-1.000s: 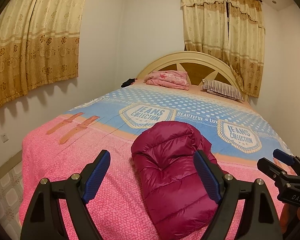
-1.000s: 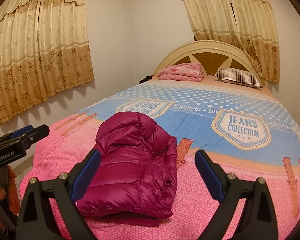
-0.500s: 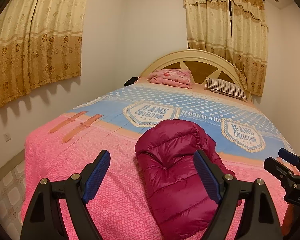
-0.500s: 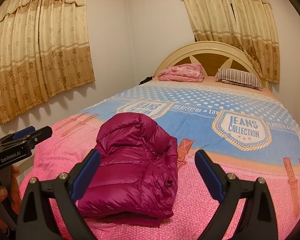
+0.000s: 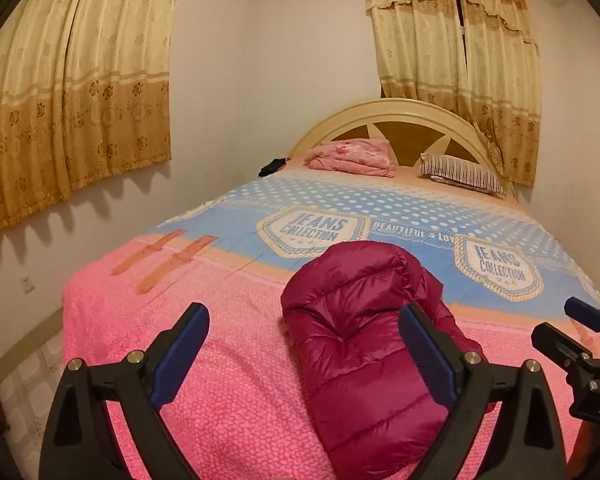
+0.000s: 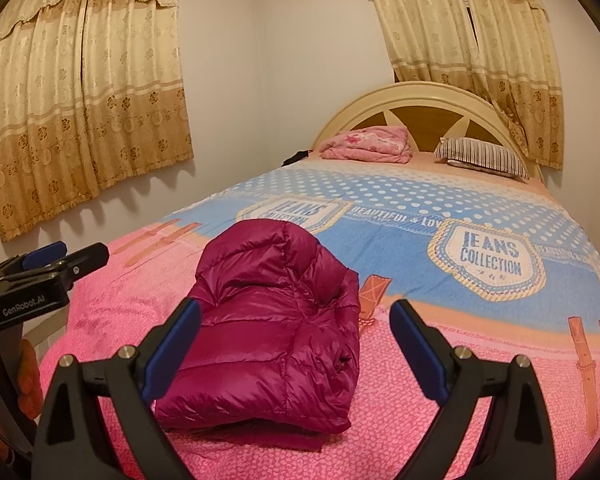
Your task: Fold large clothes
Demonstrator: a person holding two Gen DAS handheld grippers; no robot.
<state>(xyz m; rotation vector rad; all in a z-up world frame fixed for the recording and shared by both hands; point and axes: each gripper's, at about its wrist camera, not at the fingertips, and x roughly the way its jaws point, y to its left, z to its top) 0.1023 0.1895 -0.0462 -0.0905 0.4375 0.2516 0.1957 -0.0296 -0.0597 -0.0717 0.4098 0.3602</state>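
Observation:
A magenta puffer jacket [image 5: 364,320] lies folded into a compact bundle on the pink end of the bedspread [image 5: 220,360]. My left gripper [image 5: 302,314] hovers just short of it, jaws opening wide; its fingers frame the bundle's left part without touching it. In the right wrist view the jacket [image 6: 276,312] sits low and left of centre. My right gripper [image 6: 295,306] is open above its near edge, pads clear of the fabric. Each gripper also shows at the side of the other's view: the left gripper [image 6: 60,258] and the right gripper [image 5: 572,320].
The bed fills the room ahead, with a folded pink blanket [image 5: 352,156] and a striped pillow [image 5: 460,174] by the arched headboard [image 5: 404,112]. Curtains [image 5: 72,112] hang on the left wall. A person's hand [image 6: 28,380] grips the left tool.
The left gripper's jaws have spread slightly wider. The jacket lies where it lay, and the right gripper has not moved.

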